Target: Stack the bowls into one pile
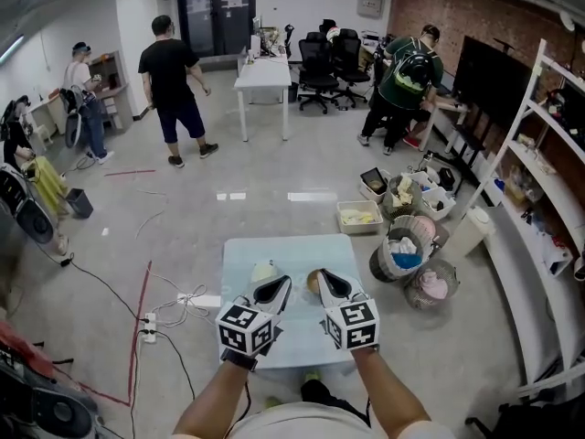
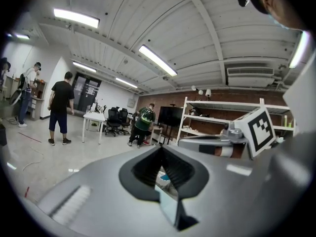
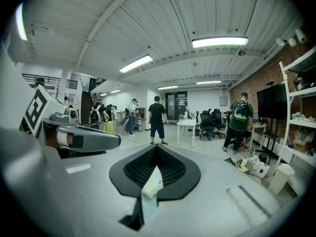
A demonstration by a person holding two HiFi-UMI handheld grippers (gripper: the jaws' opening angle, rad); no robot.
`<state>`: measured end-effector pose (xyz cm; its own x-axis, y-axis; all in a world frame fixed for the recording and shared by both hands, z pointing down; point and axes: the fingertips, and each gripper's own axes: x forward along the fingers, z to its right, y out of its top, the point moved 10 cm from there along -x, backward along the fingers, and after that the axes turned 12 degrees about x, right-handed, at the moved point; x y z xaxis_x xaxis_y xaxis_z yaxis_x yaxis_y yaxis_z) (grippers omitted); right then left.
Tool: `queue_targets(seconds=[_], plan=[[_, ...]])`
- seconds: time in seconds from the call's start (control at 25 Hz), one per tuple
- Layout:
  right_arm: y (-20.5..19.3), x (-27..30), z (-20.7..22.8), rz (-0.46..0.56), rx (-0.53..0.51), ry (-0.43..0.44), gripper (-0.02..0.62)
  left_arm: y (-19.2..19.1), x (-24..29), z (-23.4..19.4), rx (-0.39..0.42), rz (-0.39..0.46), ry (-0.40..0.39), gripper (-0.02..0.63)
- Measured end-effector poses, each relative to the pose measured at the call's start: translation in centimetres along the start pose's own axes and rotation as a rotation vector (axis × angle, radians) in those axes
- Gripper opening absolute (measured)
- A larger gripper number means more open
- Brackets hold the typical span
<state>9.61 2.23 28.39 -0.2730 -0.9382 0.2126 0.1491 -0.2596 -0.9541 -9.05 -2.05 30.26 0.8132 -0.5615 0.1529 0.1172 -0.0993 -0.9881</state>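
— Over that pale blue table [image 1: 239,341], what are your grippers doing?

— Both hang above it, side by side; my left gripper [image 1: 281,286] has its jaws closed tip to tip, with nothing between the black pads [image 2: 143,168]; my right gripper [image 1: 325,280] is closed the same way, and it is empty too.

— And the bowls?

— Two lie on the far half of the table, apart from each other, not piled; the pale bowl [image 1: 263,271] sits just beyond my left gripper's tip; the tan bowl [image 1: 313,283] sits just beside my right gripper's tip, partly hidden by it; whether the tip touches it I cannot tell.

— Anything else nearby?

— Baskets [image 1: 403,251] of oddments stand on the floor to the table's right; a power strip [image 1: 149,324] lies on the floor to its left.
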Motion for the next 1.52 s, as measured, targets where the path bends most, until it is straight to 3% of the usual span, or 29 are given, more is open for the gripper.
queue_targets(seconds=[0.52, 1.52], plan=[[4.7, -2.3, -0.1, 0.139, 0.063, 0.016, 0.009, 5.4, -2.1, -0.3, 0.054, 0.093, 0.029, 0.006], [4.5, -1.8, -0.6, 0.149, 0.117, 0.039, 0.009, 5.6, -2.6, -0.8, 0.059, 0.115, 0.038, 0.006]])
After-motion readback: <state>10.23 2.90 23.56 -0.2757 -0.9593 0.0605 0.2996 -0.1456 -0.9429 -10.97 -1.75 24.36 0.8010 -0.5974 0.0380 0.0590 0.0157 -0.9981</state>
